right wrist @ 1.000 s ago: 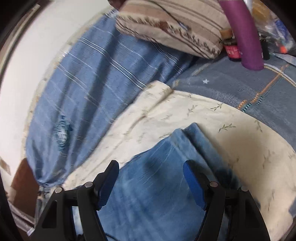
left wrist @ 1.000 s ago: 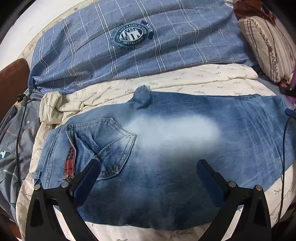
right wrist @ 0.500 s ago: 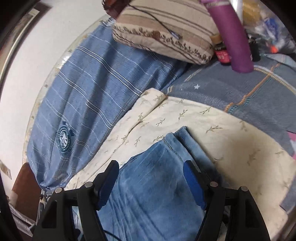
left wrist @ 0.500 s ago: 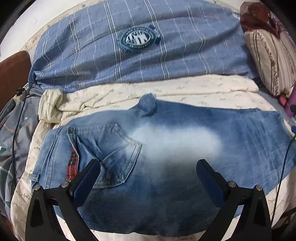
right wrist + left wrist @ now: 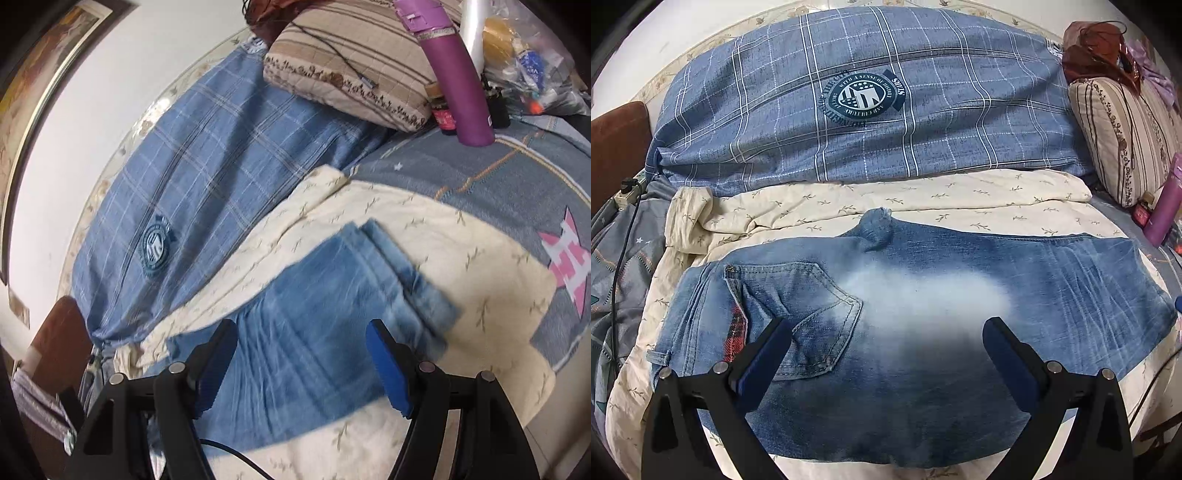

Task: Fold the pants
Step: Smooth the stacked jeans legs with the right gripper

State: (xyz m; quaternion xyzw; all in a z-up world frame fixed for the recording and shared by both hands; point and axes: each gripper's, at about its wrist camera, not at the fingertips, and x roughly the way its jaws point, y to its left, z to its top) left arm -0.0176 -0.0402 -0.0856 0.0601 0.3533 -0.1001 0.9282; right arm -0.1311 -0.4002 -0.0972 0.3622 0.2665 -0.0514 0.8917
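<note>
Both my grippers, left (image 5: 886, 343) and right (image 5: 301, 354), hang wide and empty over the jeans (image 5: 923, 295); pinching one denim layer could skew the fold.

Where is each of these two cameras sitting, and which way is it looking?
Left wrist view: sits on the left gripper, looking forward and down at the waist and back pocket of the jeans; only its two open fingers show.
Right wrist view: sits on the right gripper, looking down at the leg end of the jeans; again only two open fingers.
Shared: the jeans, cream sheet, blue checked duvet, striped pillow, purple bottle.
</note>
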